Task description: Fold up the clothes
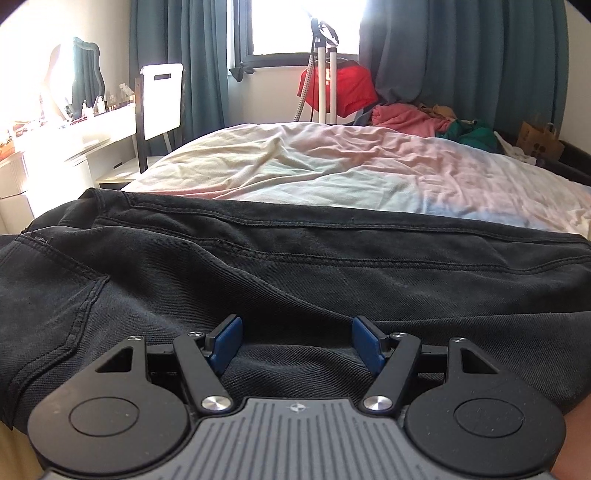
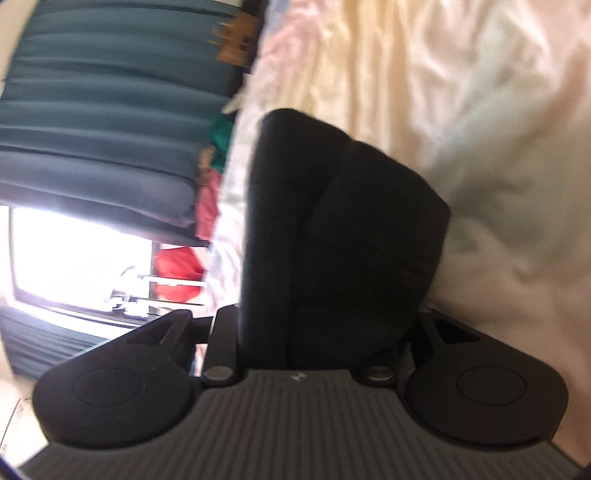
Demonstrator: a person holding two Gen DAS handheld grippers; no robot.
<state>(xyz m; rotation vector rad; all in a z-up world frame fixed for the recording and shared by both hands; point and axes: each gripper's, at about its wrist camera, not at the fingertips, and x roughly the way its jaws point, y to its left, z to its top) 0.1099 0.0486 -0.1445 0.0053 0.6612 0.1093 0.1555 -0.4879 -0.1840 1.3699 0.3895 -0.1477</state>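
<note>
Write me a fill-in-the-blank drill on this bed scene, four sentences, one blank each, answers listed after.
1. The left gripper rests over the black jeans with its jaws ____.
2. The right gripper is shut on a bunch of ____ fabric.
3. The pads on the left gripper's fingers are coloured ____.
4. The jeans lie on the rumpled sheet of a ____.

Missing words: open; black; blue; bed

Bedroom: bed (image 1: 332,162) with rumpled pale sheet. Bright window (image 1: 303,26) behind, flanked by teal curtains (image 1: 461,51). Mirror (image 1: 77,74) and cluttered dresser (image 1: 74,129) at left, white chair (image 1: 162,99) beside.
</note>
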